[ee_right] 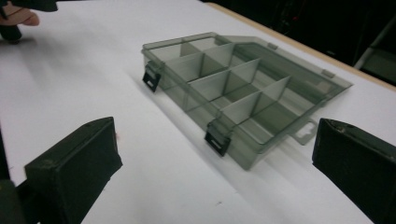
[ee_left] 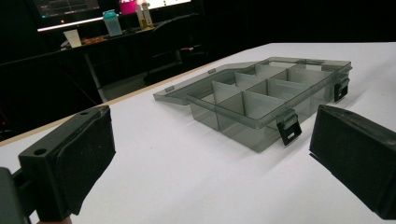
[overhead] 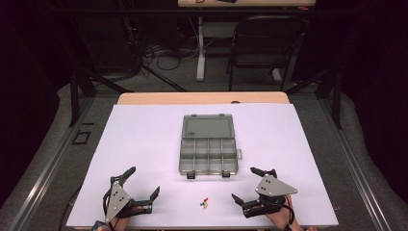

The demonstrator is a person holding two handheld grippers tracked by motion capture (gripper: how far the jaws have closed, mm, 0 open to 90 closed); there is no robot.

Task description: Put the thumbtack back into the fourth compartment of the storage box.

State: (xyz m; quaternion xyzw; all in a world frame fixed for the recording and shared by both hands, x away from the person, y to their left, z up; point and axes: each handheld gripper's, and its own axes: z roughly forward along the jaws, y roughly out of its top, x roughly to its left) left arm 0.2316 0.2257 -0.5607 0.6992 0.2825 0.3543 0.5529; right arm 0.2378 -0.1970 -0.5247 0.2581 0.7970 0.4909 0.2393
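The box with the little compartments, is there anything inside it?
No, the organizer box lies open and its compartments look bare in the left gripper view.

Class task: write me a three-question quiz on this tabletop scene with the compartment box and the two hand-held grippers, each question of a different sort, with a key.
1. True or false: the lid of the grey compartment box is shut.
2. Multiple choice: the small coloured pieces lie
A. inside a compartment of the box
B. on the white table cover, between the left gripper and the right gripper
C. on the folding chair behind the table
3. Fill in: in both gripper views the box compartments look ____.

Key
1. False; the lid lies open, flat on the far side.
2. B; they sit near the table's front edge, apart from the box.
3. Empty.
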